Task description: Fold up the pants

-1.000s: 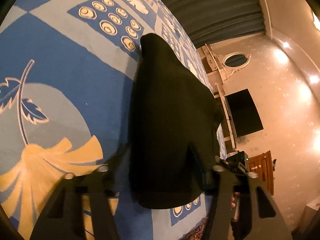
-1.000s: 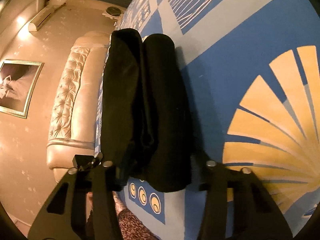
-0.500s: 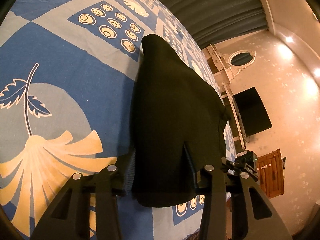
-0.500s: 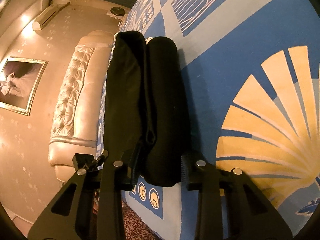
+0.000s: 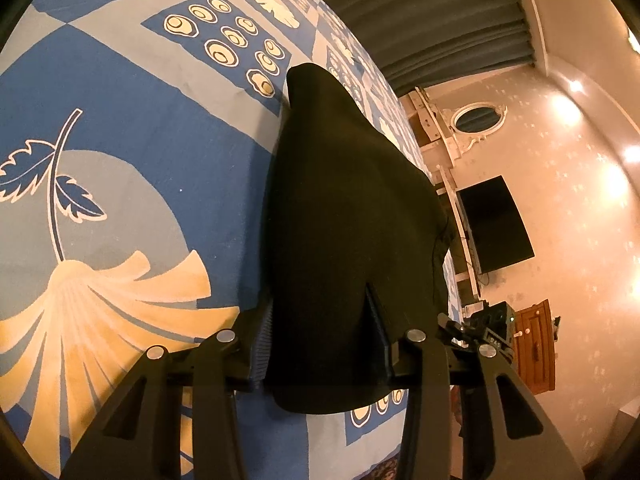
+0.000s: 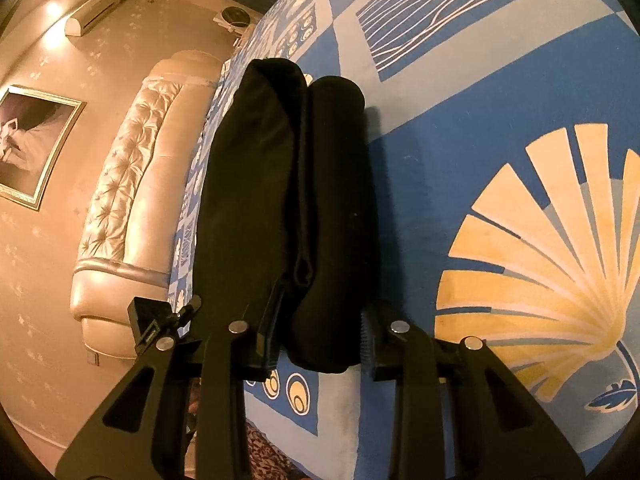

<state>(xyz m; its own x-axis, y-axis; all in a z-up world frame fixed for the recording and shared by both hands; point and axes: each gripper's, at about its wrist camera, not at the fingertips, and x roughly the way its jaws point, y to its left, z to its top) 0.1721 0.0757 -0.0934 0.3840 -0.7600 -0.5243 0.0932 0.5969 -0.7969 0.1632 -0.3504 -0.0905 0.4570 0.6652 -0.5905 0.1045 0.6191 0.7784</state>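
Black plastic fingers are seen nearest in both wrist views, and dark cloth is pinched between each pair. In the left wrist view, the left gripper (image 5: 324, 350) is closed onto the near edge of the black pants (image 5: 352, 232); its fingers (image 5: 378, 338) are pressed into the fabric from both sides, and a short flap of cloth is left hanging below them. In the right wrist view, the right gripper (image 6: 318, 340) is likewise closed on the pants (image 6: 288, 200), with the thick rolled edge of the folded bundle caught between its fingers (image 6: 270, 338), the far one being pushed against the cloth from the outside.

Beyond the grippers, the pants are laid on a bed covered by a blue bedspread (image 5: 132, 128) printed with cream fans, leaves and ringed ovals. From the left wrist the garment is seen as one broad, smooth dark panel narrowing toward its far end. From the right wrist it is seen as two long folded layers lying side by side and touching, with a seam running between them. The bundle is placed near the edge of the bed, and the bedspread (image 6: 480, 120) is stretched away beside it.

Farther off, a tufted cream headboard (image 6: 132, 200) and a framed picture (image 6: 32, 140) are shown in the right wrist view. A dark wall-mounted screen (image 5: 496, 224), an oval mirror (image 5: 478, 118) and grey curtains (image 5: 420, 12) are shown in the left wrist view.
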